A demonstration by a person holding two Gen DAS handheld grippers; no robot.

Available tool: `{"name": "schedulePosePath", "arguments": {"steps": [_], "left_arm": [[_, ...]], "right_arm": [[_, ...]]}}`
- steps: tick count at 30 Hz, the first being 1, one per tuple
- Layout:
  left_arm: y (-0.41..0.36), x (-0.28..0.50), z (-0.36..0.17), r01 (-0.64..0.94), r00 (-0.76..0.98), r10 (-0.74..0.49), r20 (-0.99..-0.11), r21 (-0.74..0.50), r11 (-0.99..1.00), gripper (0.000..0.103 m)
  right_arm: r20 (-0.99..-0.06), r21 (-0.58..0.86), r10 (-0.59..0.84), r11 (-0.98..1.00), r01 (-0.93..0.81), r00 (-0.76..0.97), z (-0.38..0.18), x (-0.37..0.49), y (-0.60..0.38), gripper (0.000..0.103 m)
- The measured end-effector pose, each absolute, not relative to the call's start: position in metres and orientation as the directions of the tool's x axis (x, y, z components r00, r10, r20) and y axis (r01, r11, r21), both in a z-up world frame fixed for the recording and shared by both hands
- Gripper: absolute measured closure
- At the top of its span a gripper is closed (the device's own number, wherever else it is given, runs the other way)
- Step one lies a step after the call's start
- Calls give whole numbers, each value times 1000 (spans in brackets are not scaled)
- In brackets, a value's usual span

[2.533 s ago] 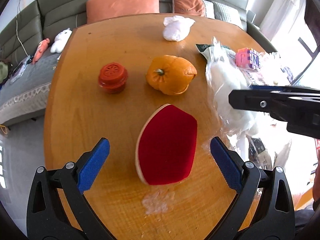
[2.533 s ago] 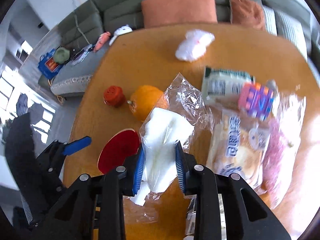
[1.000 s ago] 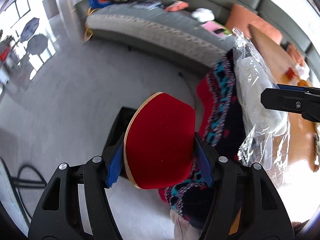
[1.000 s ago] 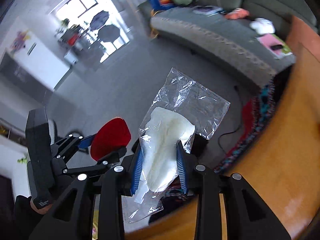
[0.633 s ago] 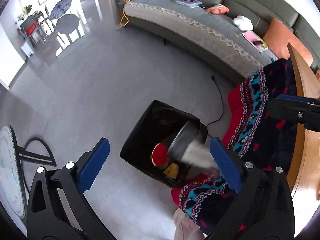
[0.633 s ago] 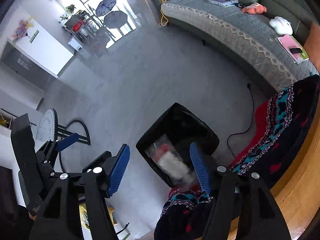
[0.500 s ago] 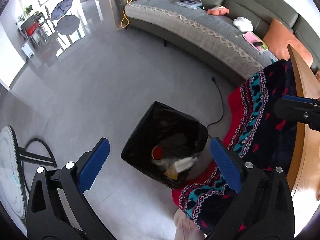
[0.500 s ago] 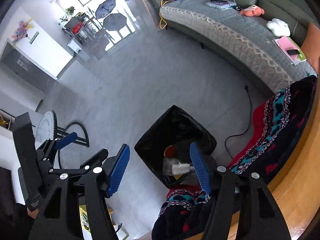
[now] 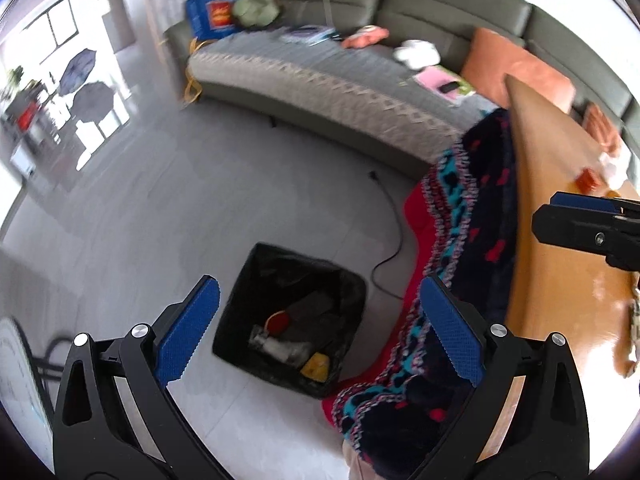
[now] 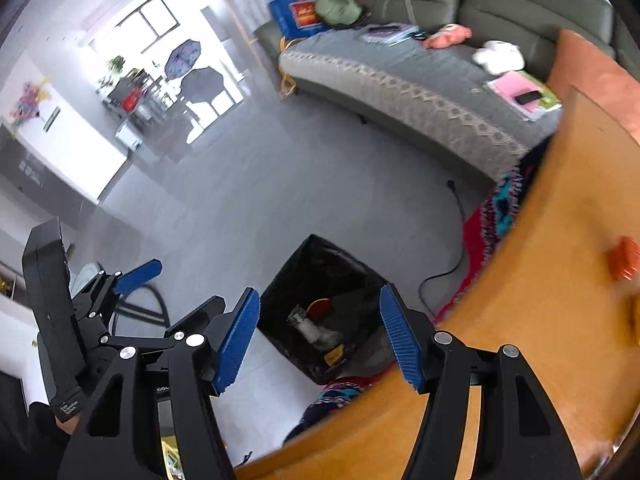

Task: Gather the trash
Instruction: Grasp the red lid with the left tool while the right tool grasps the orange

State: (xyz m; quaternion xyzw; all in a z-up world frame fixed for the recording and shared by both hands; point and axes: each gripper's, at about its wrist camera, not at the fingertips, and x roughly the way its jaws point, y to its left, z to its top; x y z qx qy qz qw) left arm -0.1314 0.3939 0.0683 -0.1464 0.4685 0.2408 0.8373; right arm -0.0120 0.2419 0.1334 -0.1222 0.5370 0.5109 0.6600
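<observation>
A black-lined trash bin (image 9: 236, 320) (image 10: 292, 276) stands on the grey floor beside the wooden table. Inside it lie the red paddle (image 9: 278, 321) (image 10: 320, 307) and the clear bag with white stuffing (image 9: 280, 346) (image 10: 314, 330), plus a yellow scrap (image 9: 316, 366). My left gripper (image 9: 320, 328) hangs wide open above the bin with nothing between its blue pads. My right gripper (image 10: 320, 334) is also open and empty over the bin; its fingers (image 9: 580, 216) show at the right edge of the left wrist view. The left gripper's fingers (image 10: 136, 272) appear at the lower left of the right wrist view.
The wooden table (image 9: 560, 280) (image 10: 540, 280) runs along the right, with a small red object (image 10: 624, 258) on it. A patterned knit garment (image 9: 460, 240) hangs by the table edge. A cable (image 9: 388, 216) crosses the floor. A long grey sofa (image 9: 340, 80) lies behind.
Both grippers let go: the red paddle and the clear bag dropped into the bin. Since then both views have risen and swung slightly toward the table.
</observation>
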Motion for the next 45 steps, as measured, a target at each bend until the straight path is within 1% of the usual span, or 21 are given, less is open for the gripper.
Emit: {"name": "schedulePosePath", "arguments": {"steps": [7, 13, 15, 17, 22, 27, 31, 32, 35, 39, 40, 41, 42, 43, 44, 45], "left_arm": [[345, -82, 82, -429, 505, 205, -839, -38, 902, 6], [300, -36, 88, -321, 538, 144, -831, -44, 946, 6], [286, -20, 89, -289, 541, 122, -832, -47, 956, 6], [274, -5, 89, -266, 544, 111, -832, -46, 963, 6], [249, 31, 85, -220, 552, 61, -832, -74, 973, 6], [224, 66, 78, -165, 548, 24, -836, -80, 983, 6], [210, 84, 69, -125, 534, -1, -846, -80, 989, 6], [208, 88, 67, -117, 528, -2, -849, -75, 990, 6], [206, 97, 63, -101, 517, 0, -856, -61, 993, 6], [205, 109, 60, -91, 508, -17, -861, -72, 993, 6], [204, 114, 59, -86, 506, -23, -862, -77, 993, 6], [202, 117, 59, -82, 505, -26, -863, -78, 994, 6], [200, 122, 59, -74, 505, -31, -863, -79, 994, 6], [199, 126, 59, -69, 505, -35, -863, -80, 994, 6], [196, 130, 59, -62, 504, -40, -863, -82, 995, 6], [193, 136, 59, -52, 505, -47, -862, -85, 995, 6]], "right_arm": [[-835, 363, 550, 556, -748, 3, 142, 32, 180, 39], [-839, 347, 537, 650, -676, 86, 143, 73, 125, 37], [-842, 338, 527, 679, -652, 112, 141, 88, 107, 36], [-845, 332, 516, 714, -616, 143, 138, 105, 87, 31], [-869, 297, 460, 779, -552, 181, 121, 144, 50, 31], [-905, 256, 389, 820, -511, 171, 92, 178, 33, 31], [-918, 257, 370, 830, -494, 144, 70, 198, 33, 30], [-919, 256, 367, 831, -493, 141, 66, 201, 34, 27], [-922, 235, 354, 834, -499, 158, 62, 207, 37, 21], [-932, 203, 324, 839, -504, 164, 54, 219, 44, 20], [-936, 193, 313, 841, -505, 163, 50, 224, 44, 22], [-941, 185, 301, 839, -511, 154, 45, 228, 44, 32], [-948, 162, 279, 839, -519, 155, 43, 228, 45, 33], [-945, 167, 288, 833, -527, 156, 43, 230, 45, 40], [-941, 178, 300, 830, -529, 154, 44, 232, 43, 44], [-938, 188, 311, 828, -528, 154, 46, 234, 40, 44]]}}
